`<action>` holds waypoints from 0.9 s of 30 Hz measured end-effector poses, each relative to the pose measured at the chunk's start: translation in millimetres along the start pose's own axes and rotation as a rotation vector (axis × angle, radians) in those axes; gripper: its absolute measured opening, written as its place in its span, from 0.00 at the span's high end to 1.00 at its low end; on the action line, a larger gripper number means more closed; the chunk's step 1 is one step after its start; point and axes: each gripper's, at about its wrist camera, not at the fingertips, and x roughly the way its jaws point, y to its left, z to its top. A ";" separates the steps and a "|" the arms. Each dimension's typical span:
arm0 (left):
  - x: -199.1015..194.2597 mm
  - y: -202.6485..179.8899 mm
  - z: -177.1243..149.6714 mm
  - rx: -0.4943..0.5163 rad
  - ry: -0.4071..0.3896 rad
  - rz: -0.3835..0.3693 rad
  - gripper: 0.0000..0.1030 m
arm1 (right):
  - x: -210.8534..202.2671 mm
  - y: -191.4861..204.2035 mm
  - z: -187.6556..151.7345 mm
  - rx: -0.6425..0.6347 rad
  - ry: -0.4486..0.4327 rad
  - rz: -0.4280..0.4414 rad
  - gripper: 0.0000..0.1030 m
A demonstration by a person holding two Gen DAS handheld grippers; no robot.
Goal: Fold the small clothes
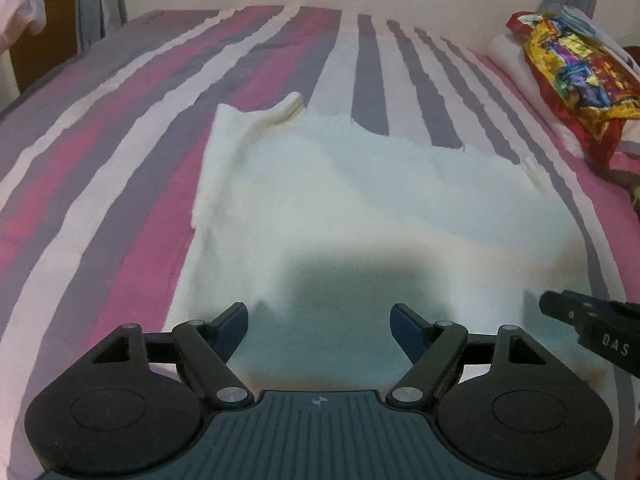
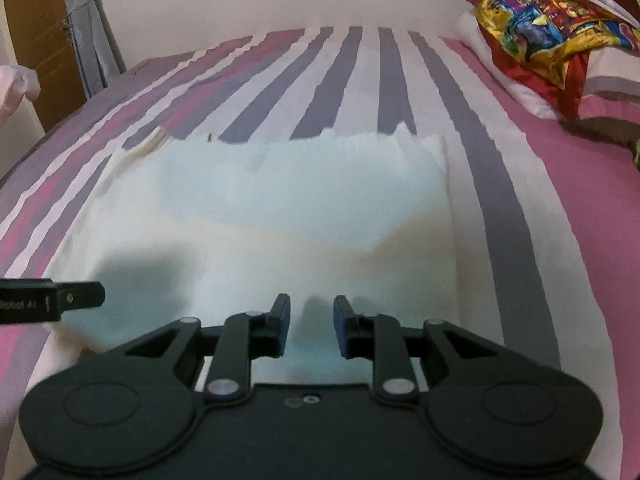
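Both grippers are angled downward over the white garment (image 1: 360, 208). The left gripper (image 1: 319, 320) is held wide open, empty; the right gripper (image 2: 311, 312), at its three o'clock, is narrowly parted, nothing gripped.

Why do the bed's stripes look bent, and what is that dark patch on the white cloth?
Left wrist view: fisheye lens bows the striped bedspread; the left gripper casts a shadow on the white cloth. Right wrist view: same curving, with a fainter shadow near the right gripper; the far cloth edge looks soft.
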 end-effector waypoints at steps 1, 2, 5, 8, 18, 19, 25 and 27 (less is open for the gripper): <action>1.4 1.3 -0.5 -0.020 0.007 -0.001 0.25 | 3.1 -0.6 4.6 0.003 -0.004 0.001 0.77; 3.4 2.9 -3.2 -0.044 0.020 -0.012 0.25 | 4.9 -1.0 7.2 0.006 -0.005 0.000 0.77; 15.4 0.5 -13.7 -0.032 0.055 -0.004 0.25 | 10.5 -0.3 13.0 0.011 -0.014 0.008 0.76; 22.3 -3.3 -16.9 0.000 0.035 0.023 0.24 | 21.5 3.3 11.8 -0.004 -0.011 -0.008 0.75; 21.6 -5.8 18.9 -0.007 -0.026 0.002 0.25 | 35.6 -3.6 28.5 -0.009 -0.027 -0.028 0.75; 26.3 -6.2 25.1 -0.005 -0.033 0.009 0.25 | 38.9 -5.2 34.7 -0.011 -0.032 -0.033 0.75; 69.4 11.4 63.8 -0.084 -0.059 0.060 0.25 | 72.8 -26.6 65.8 0.006 -0.053 -0.101 0.75; 78.5 15.3 70.1 -0.098 -0.064 0.069 0.24 | 83.5 -37.6 71.2 0.023 -0.057 -0.134 0.75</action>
